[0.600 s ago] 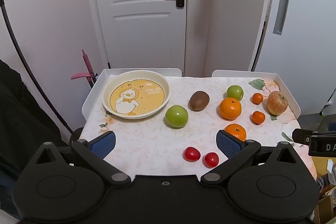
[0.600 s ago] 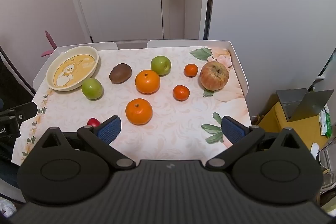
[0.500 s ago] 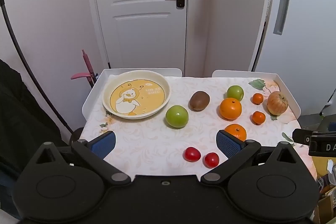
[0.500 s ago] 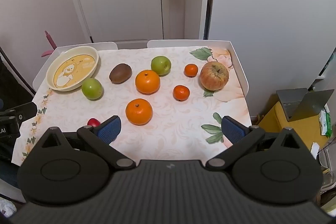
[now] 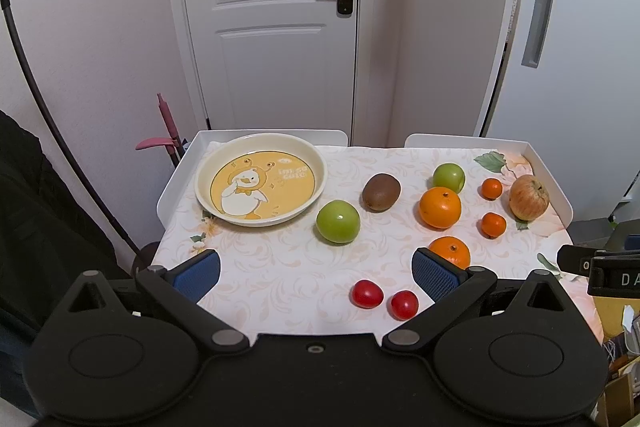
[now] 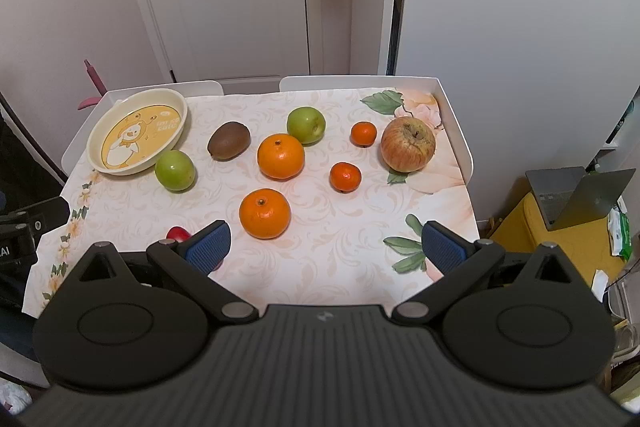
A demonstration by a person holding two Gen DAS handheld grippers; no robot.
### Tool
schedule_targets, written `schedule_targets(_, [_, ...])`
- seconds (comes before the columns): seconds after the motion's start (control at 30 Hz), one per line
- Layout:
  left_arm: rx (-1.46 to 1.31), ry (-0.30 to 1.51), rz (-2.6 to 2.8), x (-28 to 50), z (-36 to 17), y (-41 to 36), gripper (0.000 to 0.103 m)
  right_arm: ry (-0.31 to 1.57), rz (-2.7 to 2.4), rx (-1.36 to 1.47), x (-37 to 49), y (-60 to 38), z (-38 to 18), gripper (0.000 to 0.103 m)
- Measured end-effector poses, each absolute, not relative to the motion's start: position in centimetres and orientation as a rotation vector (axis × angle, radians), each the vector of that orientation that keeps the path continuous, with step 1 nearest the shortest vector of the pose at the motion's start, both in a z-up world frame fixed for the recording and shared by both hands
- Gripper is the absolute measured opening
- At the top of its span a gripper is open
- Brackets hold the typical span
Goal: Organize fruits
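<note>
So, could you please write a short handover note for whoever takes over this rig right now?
Left gripper: open, holding nothing, above the near table edge. Right gripper: open, holding nothing.
Cream round plate with the yellow duck print: far left corner, nothing on it.
On the floral cloth: two green apples, brown kiwi, two large oranges, two small tangerines, red-yellow apple, two red cherry tomatoes.
Done: nothing yet. Left: presumably move all the fruit onto the plate.

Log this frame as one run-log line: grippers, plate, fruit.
left gripper: open, holding nothing | right gripper: open, holding nothing | cream duck-print plate: no fruit in it | loose fruit on floral tablecloth
</note>
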State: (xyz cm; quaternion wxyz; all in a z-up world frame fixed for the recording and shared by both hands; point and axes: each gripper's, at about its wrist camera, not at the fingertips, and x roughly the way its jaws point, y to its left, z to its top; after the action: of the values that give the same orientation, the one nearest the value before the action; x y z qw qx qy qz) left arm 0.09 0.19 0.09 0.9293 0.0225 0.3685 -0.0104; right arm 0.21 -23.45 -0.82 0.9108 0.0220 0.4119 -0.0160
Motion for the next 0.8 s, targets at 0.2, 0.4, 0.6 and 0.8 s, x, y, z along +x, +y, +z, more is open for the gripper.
schedule_targets(0.2, [0.046, 0.751, -0.022, 0.10, 0.10, 0.31, 0.103, 0.850, -0.032, 0.048, 0.18, -23.34, -0.69, 0.103])
schedule_targets(0.4, [0.046, 0.747, -0.020, 0.17, 0.04, 0.19, 0.103, 0.850, -0.033, 0.048, 0.18, -23.29, -0.70, 0.103])
schedule_targets(0.6, [0.043, 0.745, -0.020, 0.22, 0.11, 0.39, 0.103, 0.851, -0.034, 0.049, 0.19, -23.28, -0.71, 0.103])
schedule_targets(0.8, [0.046, 0.754, -0.021, 0.19, -0.01, 0.46, 0.103, 0.850, -0.033, 0.048, 0.22, -23.30, -0.73, 0.103])
